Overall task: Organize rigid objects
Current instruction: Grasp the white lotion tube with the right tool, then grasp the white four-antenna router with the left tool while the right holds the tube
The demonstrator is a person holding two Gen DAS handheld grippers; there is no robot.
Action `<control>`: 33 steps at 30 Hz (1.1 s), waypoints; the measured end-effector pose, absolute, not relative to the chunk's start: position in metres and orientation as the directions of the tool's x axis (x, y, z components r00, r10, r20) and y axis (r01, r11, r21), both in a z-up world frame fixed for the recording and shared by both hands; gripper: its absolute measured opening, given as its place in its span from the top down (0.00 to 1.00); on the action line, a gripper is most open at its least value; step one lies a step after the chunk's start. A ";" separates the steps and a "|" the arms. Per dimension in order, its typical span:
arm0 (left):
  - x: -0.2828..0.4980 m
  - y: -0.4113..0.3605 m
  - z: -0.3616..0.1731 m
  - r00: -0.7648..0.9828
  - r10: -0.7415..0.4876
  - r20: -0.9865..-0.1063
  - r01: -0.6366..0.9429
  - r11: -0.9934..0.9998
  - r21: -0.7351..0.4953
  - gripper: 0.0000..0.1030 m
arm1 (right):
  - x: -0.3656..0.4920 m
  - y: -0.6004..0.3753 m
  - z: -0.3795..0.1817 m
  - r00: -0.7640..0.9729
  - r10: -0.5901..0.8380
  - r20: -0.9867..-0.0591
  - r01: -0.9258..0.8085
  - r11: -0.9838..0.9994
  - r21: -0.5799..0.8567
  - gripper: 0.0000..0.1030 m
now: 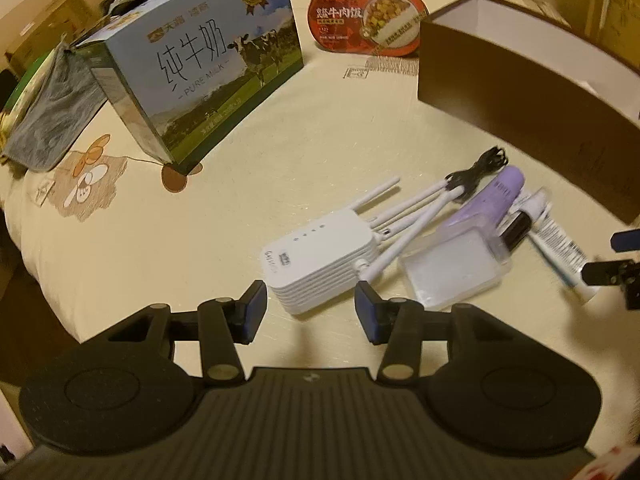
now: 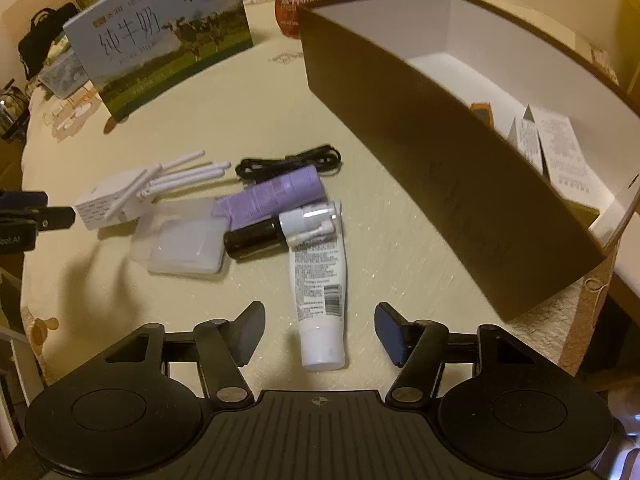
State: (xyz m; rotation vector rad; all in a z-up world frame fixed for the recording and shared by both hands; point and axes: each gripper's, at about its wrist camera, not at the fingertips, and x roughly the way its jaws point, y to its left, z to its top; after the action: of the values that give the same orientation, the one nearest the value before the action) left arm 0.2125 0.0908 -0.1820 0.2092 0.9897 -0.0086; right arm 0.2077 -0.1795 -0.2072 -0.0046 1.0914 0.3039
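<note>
While both jaws stand released, the brown box hides its blurred contents.

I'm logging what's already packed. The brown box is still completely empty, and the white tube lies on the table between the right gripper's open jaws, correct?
Not quite: the brown box isn't empty. The right wrist view shows printed papers and a small orange item inside. The white tube does lie on the table between the right gripper's open jaws.

The right gripper sits bottom centre, jaws apart. The white tube lies between them, untouched. The brown box fills the upper right.
</note>
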 end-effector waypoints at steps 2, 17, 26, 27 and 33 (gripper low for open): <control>0.216 0.096 -0.186 0.550 0.072 -0.832 0.128 0.977 0.169 0.54 | 0.209 -0.179 -0.212 0.415 0.238 -0.878 -0.242 0.959 0.145 0.48; 0.255 0.119 -0.222 0.494 -0.045 -0.868 0.376 0.912 0.166 0.34 | 0.217 -0.176 -0.238 0.384 0.206 -0.900 -0.232 0.965 0.122 0.70; 0.254 0.112 -0.233 0.471 -0.069 -0.880 0.350 0.929 0.115 0.38 | 0.212 -0.209 -0.235 0.413 0.136 -0.900 -0.120 0.988 0.094 0.73; 0.252 0.111 -0.232 0.478 -0.070 -0.876 0.328 0.939 0.104 0.38 | 0.211 -0.214 -0.235 0.413 0.128 -0.902 -0.109 0.990 0.090 0.73; 0.239 0.099 -0.219 0.517 -0.082 -0.852 0.210 0.977 0.034 0.37 | 0.206 -0.236 -0.233 0.407 0.122 -0.905 -0.085 0.992 0.095 0.73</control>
State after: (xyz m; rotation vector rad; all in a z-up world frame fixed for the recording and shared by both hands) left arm 0.2386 0.0986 -0.2195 0.1386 1.0129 -0.1756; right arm 0.2055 -0.2358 -0.2328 0.0359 1.1445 0.1303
